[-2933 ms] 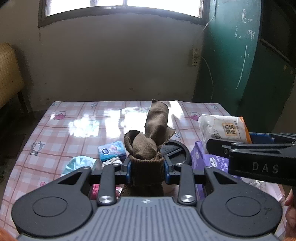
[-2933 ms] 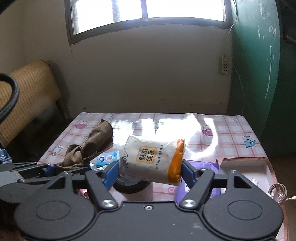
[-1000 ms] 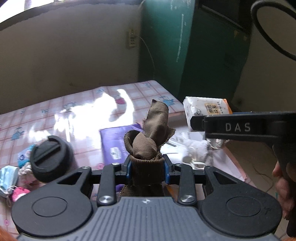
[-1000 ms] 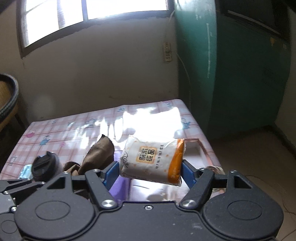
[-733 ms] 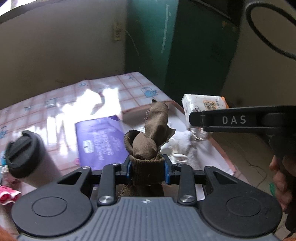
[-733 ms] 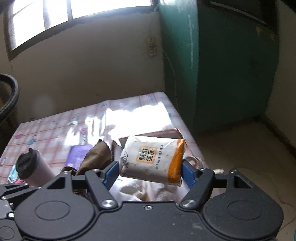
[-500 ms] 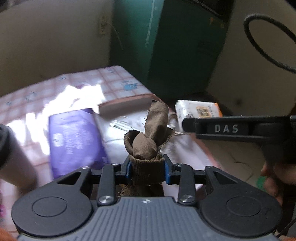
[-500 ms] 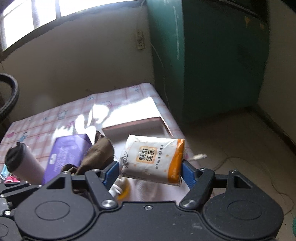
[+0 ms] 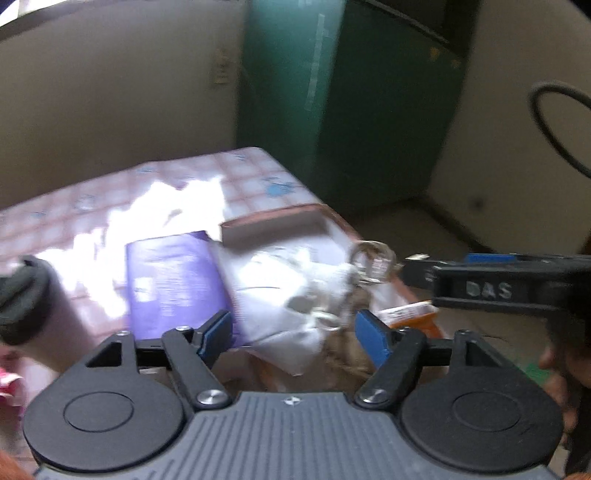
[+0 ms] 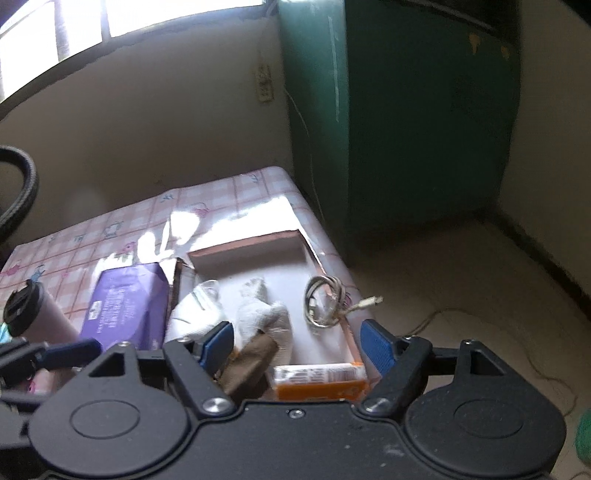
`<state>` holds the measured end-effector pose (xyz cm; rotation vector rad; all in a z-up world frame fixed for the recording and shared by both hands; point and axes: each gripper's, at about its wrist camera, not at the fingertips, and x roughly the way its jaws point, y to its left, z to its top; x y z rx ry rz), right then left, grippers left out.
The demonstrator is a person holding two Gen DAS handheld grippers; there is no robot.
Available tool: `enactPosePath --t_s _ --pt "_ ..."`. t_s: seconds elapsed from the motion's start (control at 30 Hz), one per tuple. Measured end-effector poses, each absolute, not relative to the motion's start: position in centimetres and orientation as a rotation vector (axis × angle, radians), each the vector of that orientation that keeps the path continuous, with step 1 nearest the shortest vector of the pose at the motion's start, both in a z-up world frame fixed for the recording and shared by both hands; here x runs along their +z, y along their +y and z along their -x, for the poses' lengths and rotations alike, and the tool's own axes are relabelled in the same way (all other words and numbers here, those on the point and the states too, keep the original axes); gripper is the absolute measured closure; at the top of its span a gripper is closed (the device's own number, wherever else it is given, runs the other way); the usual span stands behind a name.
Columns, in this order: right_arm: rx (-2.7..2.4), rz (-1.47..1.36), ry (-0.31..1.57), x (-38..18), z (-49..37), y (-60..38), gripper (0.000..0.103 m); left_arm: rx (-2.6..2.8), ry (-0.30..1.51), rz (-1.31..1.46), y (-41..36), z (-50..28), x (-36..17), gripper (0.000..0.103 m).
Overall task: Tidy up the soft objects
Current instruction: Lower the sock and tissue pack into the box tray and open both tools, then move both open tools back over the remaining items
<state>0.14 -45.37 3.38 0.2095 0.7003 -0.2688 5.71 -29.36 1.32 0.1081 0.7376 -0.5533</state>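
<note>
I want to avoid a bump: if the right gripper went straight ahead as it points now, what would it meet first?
Most likely the orange-edged tissue pack lying in the box just past the open right gripper, with the brown cloth beside it. Depth is hard to judge.

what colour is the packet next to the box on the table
Purple, with small pale print on its face. The packet shows best in the right wrist view, lying just left of the box.

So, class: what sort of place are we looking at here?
Most likely a room in an ordinary home: a table under a pink checked cloth, a window high in a plain wall, and a green cupboard in the corner.
</note>
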Motion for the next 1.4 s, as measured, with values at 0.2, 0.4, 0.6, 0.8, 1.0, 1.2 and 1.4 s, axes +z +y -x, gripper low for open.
enactPosePath --t_s 0.2,0.4,0.6,0.8,1.0,1.2,1.4 --pt "-0.236 -0.186 0.686 4.1 -0.1 -43.2 0.013 -0.436 0.707 -0.133 -27.0 -5.3 3.0 0.015" --pt "-0.209 -0.175 0.688 4.7 0.3 -41.3 0.013 -0.366 0.695 -0.112 -25.2 -4.7 3.7 0.009" --pt "-0.175 -0.158 0.688 5.1 0.7 -39.0 0.013 -0.324 0.705 -0.09 -23.8 -4.5 4.1 0.009" --pt "-0.136 -0.15 0.682 5.6 0.7 -36.8 0.013 -0.284 0.696 -0.078 -21.7 -3.8 4.8 0.008" --pt "-0.1 -0.143 0.683 5.6 0.5 -35.1 0.013 -0.248 0.693 -0.062 -19.8 -3.7 5.0 0.008" --pt "-0.07 -0.138 0.682 5.7 0.2 -33.4 0.013 -0.218 0.689 -0.056 -18.1 -3.4 5.2 0.008" --pt "-0.035 -0.134 0.686 5.4 -0.2 -31.3 0.013 -0.178 0.687 -0.045 -16.0 -3.1 5.2 0.008"
